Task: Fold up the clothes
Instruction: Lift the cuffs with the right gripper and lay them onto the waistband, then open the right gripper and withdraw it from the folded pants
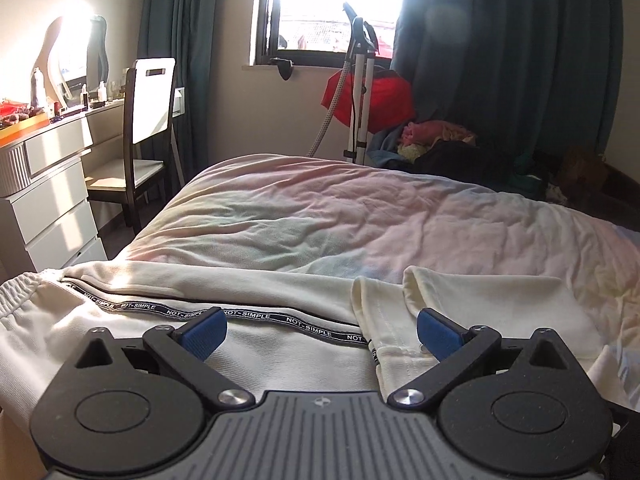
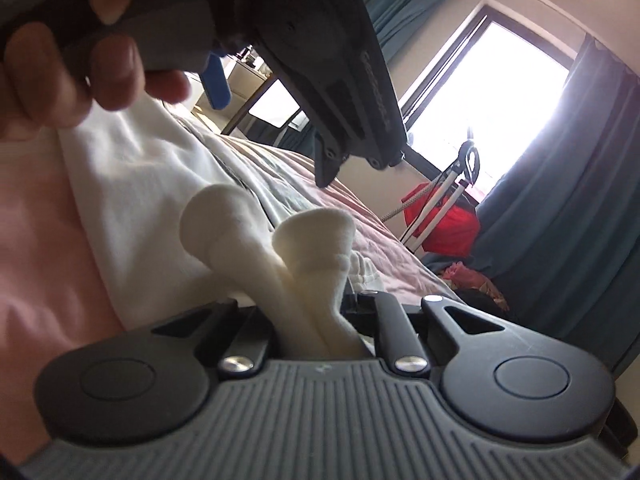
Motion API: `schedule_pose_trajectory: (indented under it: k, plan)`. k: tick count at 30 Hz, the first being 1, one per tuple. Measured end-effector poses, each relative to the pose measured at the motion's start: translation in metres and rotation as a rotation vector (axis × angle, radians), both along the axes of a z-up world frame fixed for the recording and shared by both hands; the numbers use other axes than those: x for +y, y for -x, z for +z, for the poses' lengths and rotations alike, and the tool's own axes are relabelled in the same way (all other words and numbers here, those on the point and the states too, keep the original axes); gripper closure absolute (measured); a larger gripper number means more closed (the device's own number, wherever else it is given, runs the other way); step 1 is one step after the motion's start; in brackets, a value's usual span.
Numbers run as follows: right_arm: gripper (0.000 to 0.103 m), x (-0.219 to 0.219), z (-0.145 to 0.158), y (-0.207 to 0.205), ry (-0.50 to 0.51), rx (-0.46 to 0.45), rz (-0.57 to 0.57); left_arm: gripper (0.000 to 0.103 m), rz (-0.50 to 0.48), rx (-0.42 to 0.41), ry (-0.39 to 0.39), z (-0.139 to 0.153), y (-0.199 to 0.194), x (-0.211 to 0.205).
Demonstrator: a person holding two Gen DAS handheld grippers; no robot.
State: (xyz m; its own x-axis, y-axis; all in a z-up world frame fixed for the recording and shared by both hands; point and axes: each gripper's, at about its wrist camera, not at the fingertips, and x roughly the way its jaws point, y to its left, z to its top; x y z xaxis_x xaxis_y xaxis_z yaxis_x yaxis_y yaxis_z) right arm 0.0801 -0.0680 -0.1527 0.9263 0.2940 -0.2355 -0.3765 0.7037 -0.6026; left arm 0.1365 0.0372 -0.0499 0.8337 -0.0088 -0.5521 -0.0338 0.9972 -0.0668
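While left tongs [image 1: 320, 330] gape, right tongs [image 2: 308, 312] pinch trousers [image 2: 280, 248].

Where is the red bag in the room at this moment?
In the left wrist view, the red bag hangs beyond the bed, right of centre, behind the white stand under the window.

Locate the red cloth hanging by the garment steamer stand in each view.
Left wrist: red cloth sits upper centre, under the window, behind the steamer stand.
Right wrist: red cloth sits right of centre, below the window.
Shared landmark: the window.
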Motion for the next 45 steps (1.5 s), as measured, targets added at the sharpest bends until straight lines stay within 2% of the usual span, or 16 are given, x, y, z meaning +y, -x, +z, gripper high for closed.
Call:
schedule_pose_trajectory:
  k: [3,8,9,10,11,12,13,17,20,23,27,30,32,37,41,45]
  plan:
    - [0.091,0.005,-0.003,-0.005,-0.002,0.057,-0.029,0.001,-0.007,0.006,0.004,-0.003,-0.002,-0.001]
    - [0.085,-0.004,0.009,-0.013,-0.087,0.188,-0.015,0.001,-0.023,0.024,0.005,-0.011,0.0,-0.005]
    - [0.076,-0.007,0.015,-0.014,-0.122,0.235,-0.008,0.001,-0.024,0.025,-0.001,-0.011,0.002,-0.006]
    - [0.058,-0.011,0.022,-0.013,-0.164,0.278,0.008,0.001,-0.025,0.026,-0.007,-0.011,0.005,-0.006]
    - [0.045,-0.015,0.029,-0.012,-0.205,0.316,0.035,0.001,-0.025,0.026,-0.012,-0.012,0.007,-0.007]
    - [0.019,-0.018,0.036,-0.009,-0.249,0.346,0.058,0.001,-0.026,0.022,-0.017,-0.011,0.01,-0.007]
    - [0.01,-0.022,0.043,-0.006,-0.295,0.369,0.073,0.001,-0.027,0.017,-0.021,-0.009,0.014,-0.008]
    - [0.01,-0.042,0.072,0.014,-0.415,0.419,0.029,0.001,-0.052,0.001,-0.024,-0.004,0.026,-0.011]
    - [0.01,-0.071,0.087,0.023,-0.502,0.428,-0.068,0.001,-0.091,-0.017,-0.048,-0.004,0.035,-0.019]
    - [0.011,-0.101,0.087,0.024,-0.58,0.439,-0.191,0.001,-0.15,-0.038,-0.063,-0.008,0.045,-0.03]
    - [0.02,-0.134,0.078,0.006,-0.659,0.445,-0.338,0.001,-0.205,0.008,-0.115,-0.024,0.054,-0.05]
    - [0.02,-0.152,0.067,-0.013,-0.684,0.458,-0.435,0.001,-0.211,0.08,-0.189,-0.043,0.051,-0.064]
    - [0.02,-0.161,0.057,-0.025,-0.703,0.499,-0.48,0.001,-0.213,0.126,-0.234,-0.056,0.048,-0.073]
    - [0.021,-0.172,0.027,-0.039,-0.725,0.624,-0.552,0.0,-0.2,0.145,-0.212,-0.064,0.043,-0.068]
    - [0.021,-0.173,0.02,-0.039,-0.725,0.648,-0.566,0.0,-0.193,0.146,-0.178,-0.055,0.046,-0.054]
    - [0.021,-0.17,0.023,-0.034,-0.712,0.641,-0.559,0.0,-0.116,0.168,-0.069,-0.032,0.049,-0.018]
